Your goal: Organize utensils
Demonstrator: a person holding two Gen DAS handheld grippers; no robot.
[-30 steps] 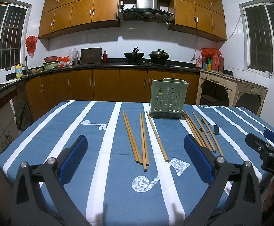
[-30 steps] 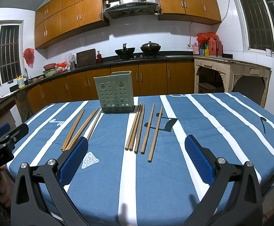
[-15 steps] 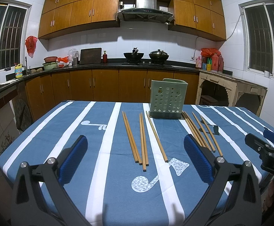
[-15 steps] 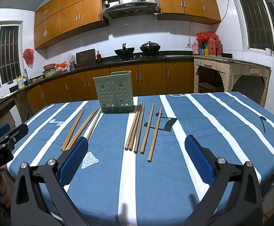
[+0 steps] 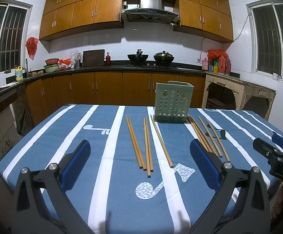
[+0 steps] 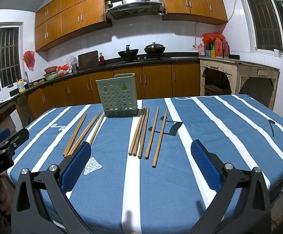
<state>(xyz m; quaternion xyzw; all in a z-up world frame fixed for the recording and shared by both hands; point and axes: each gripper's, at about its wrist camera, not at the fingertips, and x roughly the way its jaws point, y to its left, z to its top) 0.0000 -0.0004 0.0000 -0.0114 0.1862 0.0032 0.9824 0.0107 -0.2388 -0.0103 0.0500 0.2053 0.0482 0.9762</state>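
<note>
A pale green perforated utensil holder (image 5: 173, 102) stands upright at the far middle of the blue striped table (image 5: 112, 175); it also shows in the right wrist view (image 6: 118, 97). Several wooden chopsticks lie flat in two groups: a left group (image 5: 146, 145) (image 6: 83, 132) and a right group (image 5: 207, 135) (image 6: 145, 132). My left gripper (image 5: 140, 162) is open and empty above the near table edge, short of the left group. My right gripper (image 6: 141, 163) is open and empty, just short of the right group.
The other gripper shows at each view's edge: the right one at the right of the left wrist view (image 5: 277, 156), the left one at the left of the right wrist view (image 6: 3, 148). Kitchen cabinets and counter (image 5: 122, 69) stand behind the table.
Almost nothing has changed; both grippers stay open and hover in the same place, with only a slight drift of view.
</note>
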